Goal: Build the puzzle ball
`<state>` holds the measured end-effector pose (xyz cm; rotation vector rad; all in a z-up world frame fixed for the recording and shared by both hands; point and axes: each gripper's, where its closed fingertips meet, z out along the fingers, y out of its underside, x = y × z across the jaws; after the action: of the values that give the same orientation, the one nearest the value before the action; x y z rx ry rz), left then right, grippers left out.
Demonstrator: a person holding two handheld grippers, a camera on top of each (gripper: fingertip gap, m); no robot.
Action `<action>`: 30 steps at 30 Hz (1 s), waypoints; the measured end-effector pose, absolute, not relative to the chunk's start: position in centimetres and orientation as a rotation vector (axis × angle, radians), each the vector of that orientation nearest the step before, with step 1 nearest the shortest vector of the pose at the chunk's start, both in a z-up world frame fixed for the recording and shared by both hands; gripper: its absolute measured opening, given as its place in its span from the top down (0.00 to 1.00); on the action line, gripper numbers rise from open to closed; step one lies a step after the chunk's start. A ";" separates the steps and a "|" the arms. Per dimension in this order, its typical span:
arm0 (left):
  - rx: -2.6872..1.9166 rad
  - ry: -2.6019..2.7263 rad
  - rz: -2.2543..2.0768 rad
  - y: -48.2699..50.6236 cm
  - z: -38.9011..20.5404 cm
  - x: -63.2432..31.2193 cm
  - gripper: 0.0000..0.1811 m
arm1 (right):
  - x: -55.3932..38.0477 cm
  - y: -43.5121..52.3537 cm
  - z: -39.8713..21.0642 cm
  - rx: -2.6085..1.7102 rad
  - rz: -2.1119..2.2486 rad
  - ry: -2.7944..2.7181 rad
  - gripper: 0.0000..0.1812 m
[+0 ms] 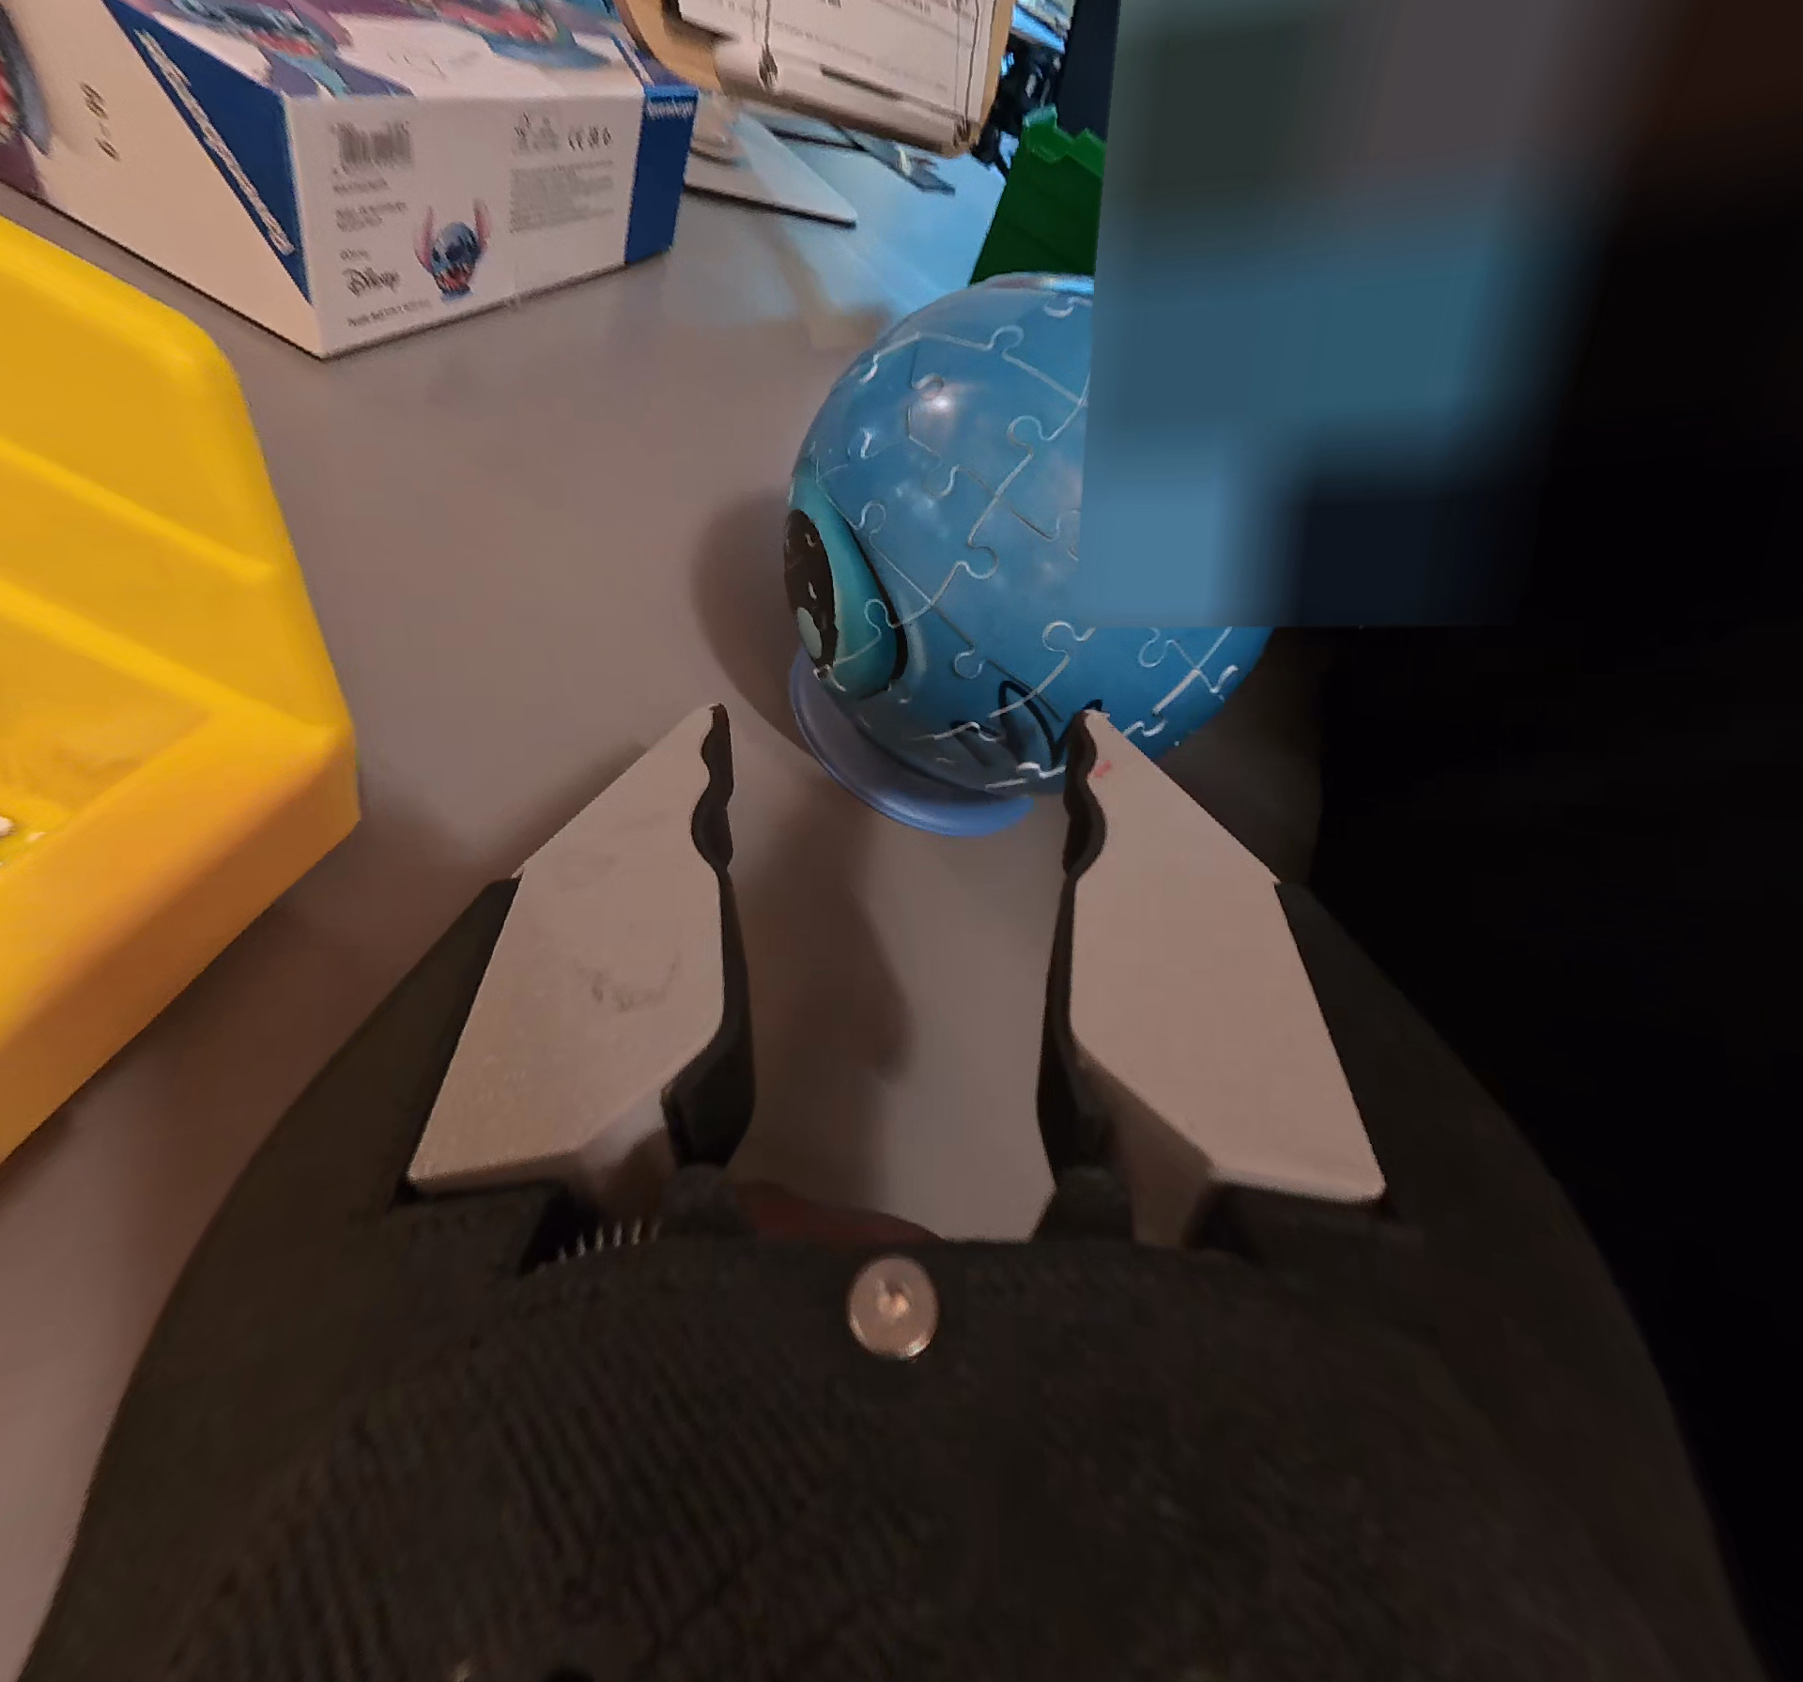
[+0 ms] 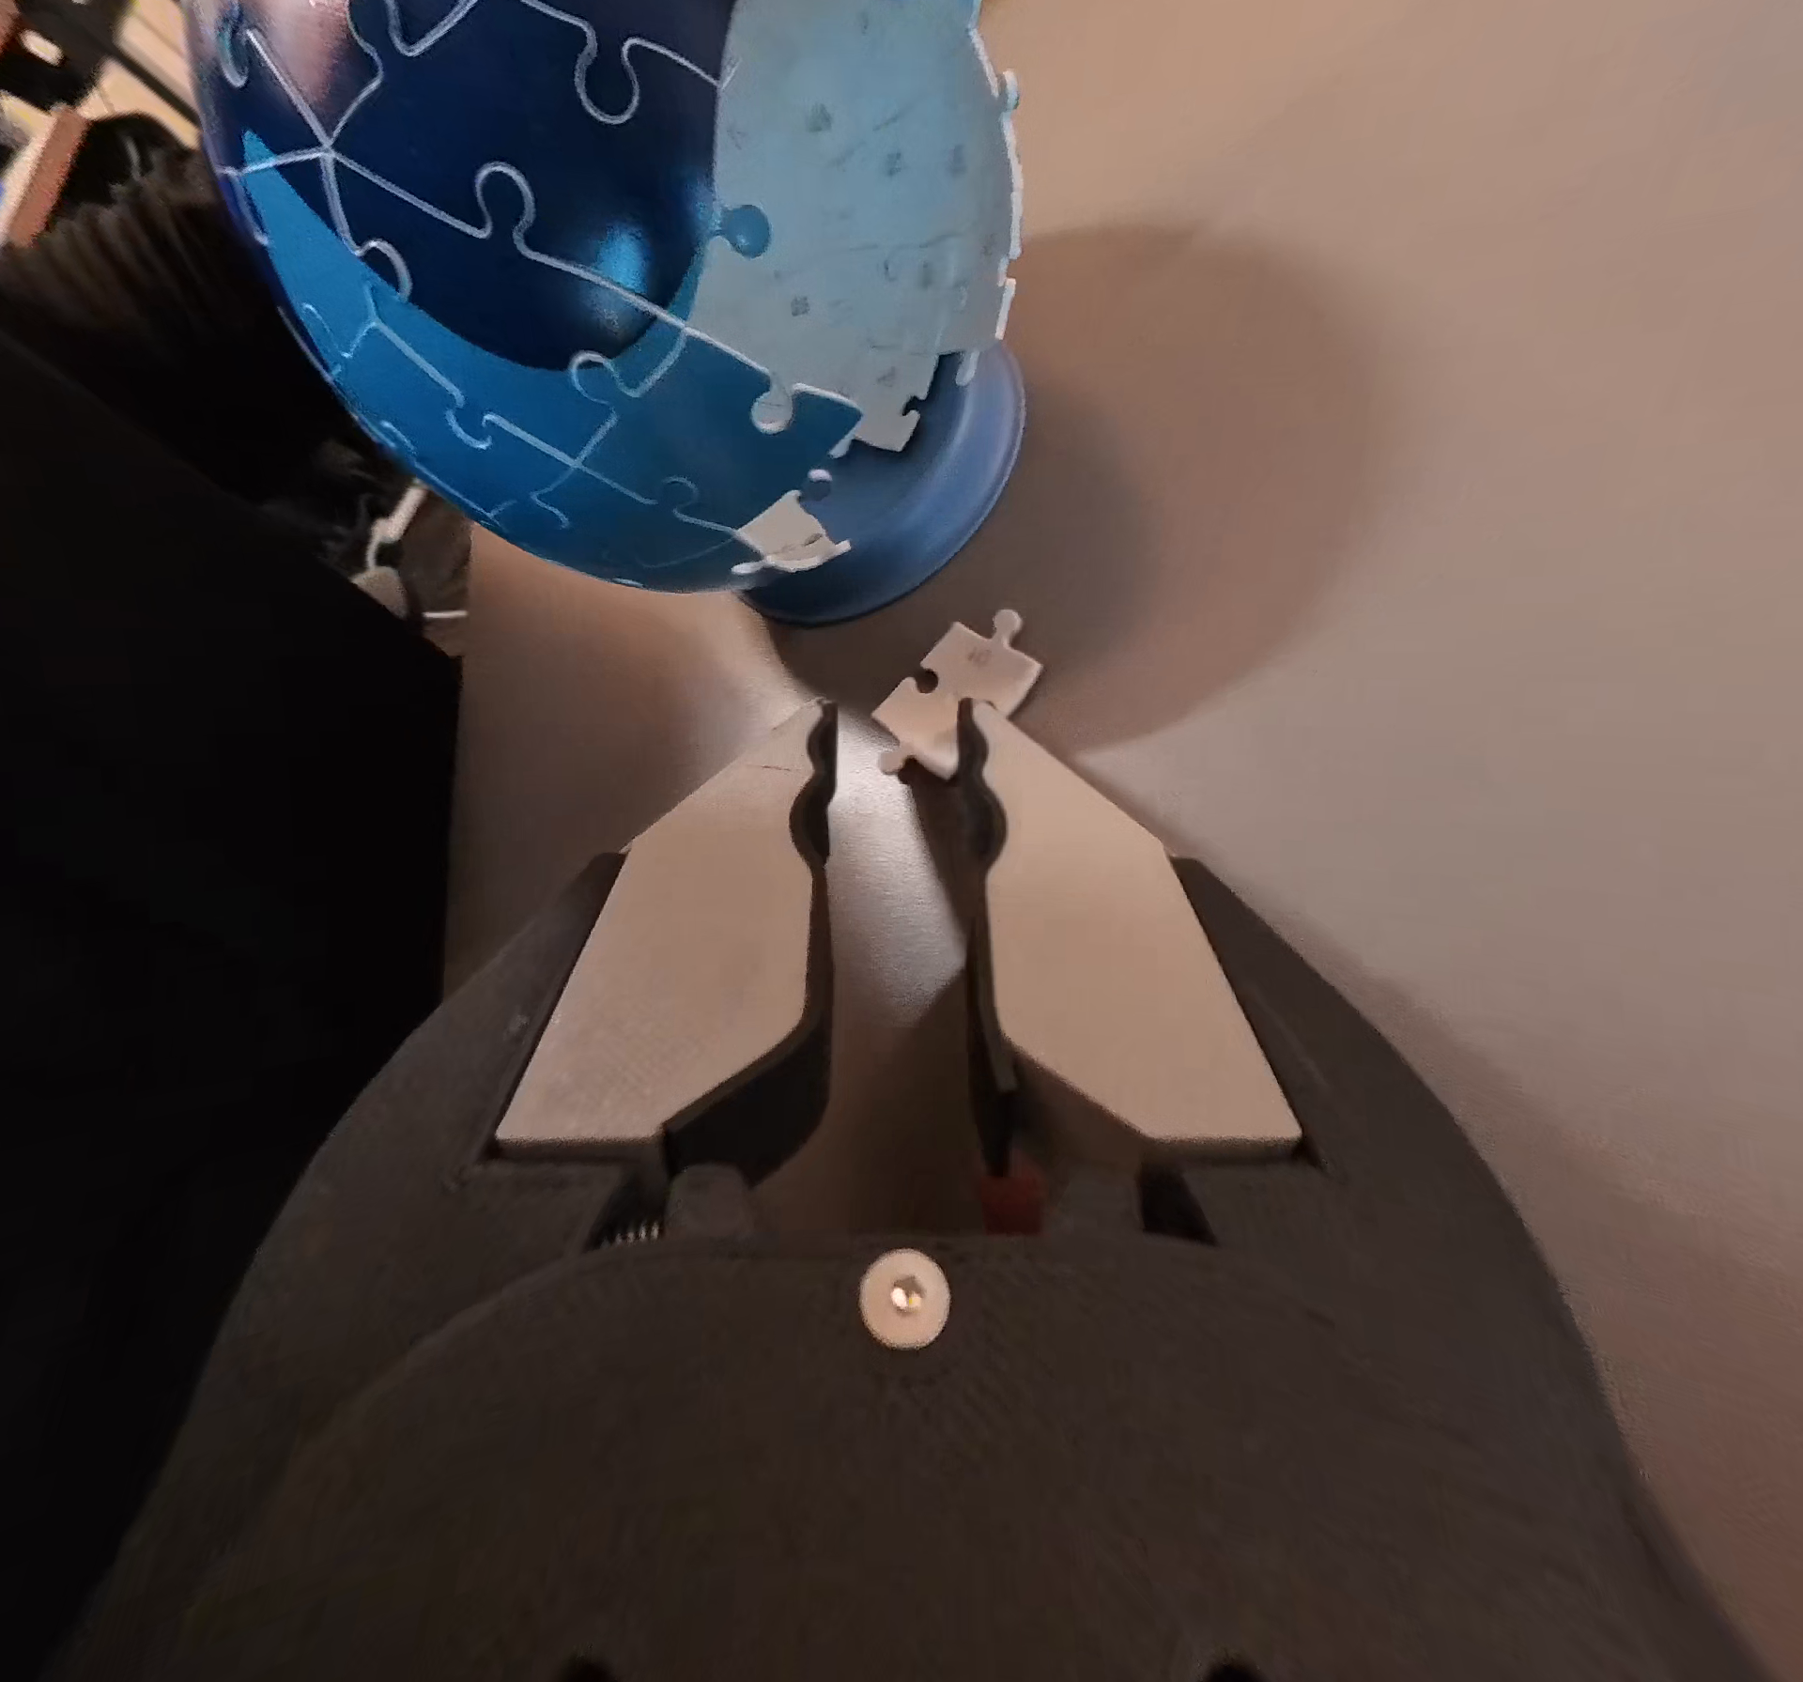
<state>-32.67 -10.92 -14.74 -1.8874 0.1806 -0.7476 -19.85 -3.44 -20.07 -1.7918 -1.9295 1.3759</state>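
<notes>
A half-built blue puzzle ball (image 2: pixel 507 250) sits on its round blue stand (image 2: pixel 907 513) on a grey surface (image 1: pixel 546 503), one side open where the pale undersides of fitted pieces show through the gap. A single loose piece (image 2: pixel 951 694), pale side showing, lies on the surface just in front of the stand. The right gripper (image 2: pixel 898 723) hovers low over it with its fingers (image 2: pixel 717 855) a small way apart and nothing between them; the far fingertip overlaps the piece's edge, though whether it touches cannot be told.

The left gripper (image 1: pixel 902 728) waits beside the ball's other side, fingers spread wide and empty, tips near the stand. A yellow tray (image 1: pixel 146 659) stands to its left, and the puzzle's box (image 1: pixel 390 123) lies beyond.

The risk from here lies with the flat piece: lying flush on a smooth surface, it could skid away or flip if the fingers close unevenly. It could also be pushed under the stand. A nudge to the ball itself, perched loosely on its stand, might roll it off or pop fitted pieces loose near the open edge.
</notes>
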 end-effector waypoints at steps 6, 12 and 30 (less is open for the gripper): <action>-1.863 0.166 -0.716 -10.9 -14.4 -33.0 0.64 | -20.0 -3.0 -20.7 -1.717 1.105 -1.932 0.91; -1.852 0.191 -0.689 -11.1 -14.2 -32.8 0.64 | -20.2 -1.5 -21.2 -1.646 0.785 -1.875 0.65; -1.741 0.243 -0.640 -12.0 -12.6 -32.6 0.66 | -20.1 1.2 -21.2 -1.723 0.708 -1.767 0.85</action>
<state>-32.65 -11.98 -12.63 -1.7412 0.2432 -0.6405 -20.15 1.18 -21.17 -1.7229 -1.7670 0.7082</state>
